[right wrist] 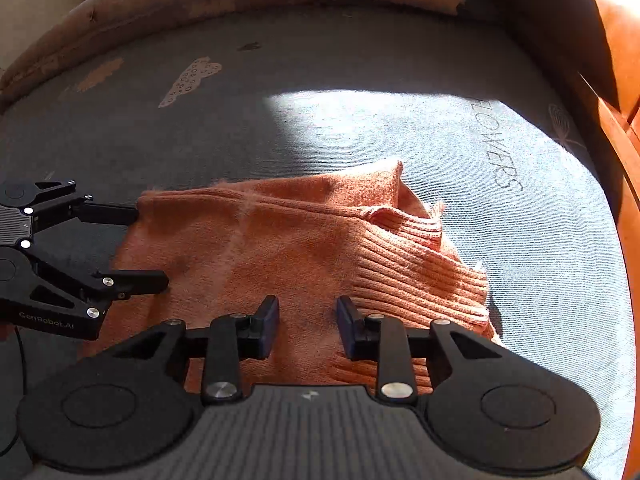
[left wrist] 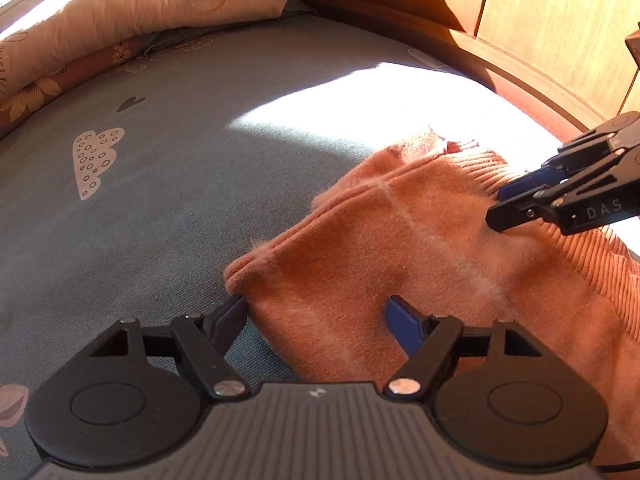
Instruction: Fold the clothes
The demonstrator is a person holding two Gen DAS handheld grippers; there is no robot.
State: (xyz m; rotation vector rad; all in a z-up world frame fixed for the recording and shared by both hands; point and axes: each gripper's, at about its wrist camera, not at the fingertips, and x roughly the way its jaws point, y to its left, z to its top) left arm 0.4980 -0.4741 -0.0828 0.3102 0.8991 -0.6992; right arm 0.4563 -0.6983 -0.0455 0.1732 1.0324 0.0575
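Garment: an orange knitted sweater [right wrist: 280, 248] lies folded on the bed, partly in a patch of sunlight, partly in shade; it sits toward the side of the bed nearest the wooden frame.
Ribbed band: a ribbed cuff or hem [right wrist: 420, 276] lies on the right-hand part of the sweater, its edge turned up a little at the far corner.
Folded edge: a doubled seam edge [left wrist: 320, 216] runs along the far left side of the sweater in the left wrist view.
Left gripper [left wrist: 316, 320]: jaws spread wide, one blue pad [left wrist: 230, 322] touching the sweater's near left corner, the other over the fabric; nothing is pinched between them.
Right gripper [right wrist: 308, 326]: jaws apart, though less widely, hovering low over the sweater beside the ribbed band; whether the tips touch the cloth I cannot tell, and it holds nothing.
Bed sheet [left wrist: 160, 220]: blue-grey, printed with pale clouds, a dark heart and the word FLOWERS.
Quilt [left wrist: 120, 12]: a peach, flower-patterned roll along the far edge of the bed.
Bed frame [left wrist: 520, 68]: curved reddish wood beside the sunlit part of the sheet, with wooden panels [left wrist: 540, 8] behind it.
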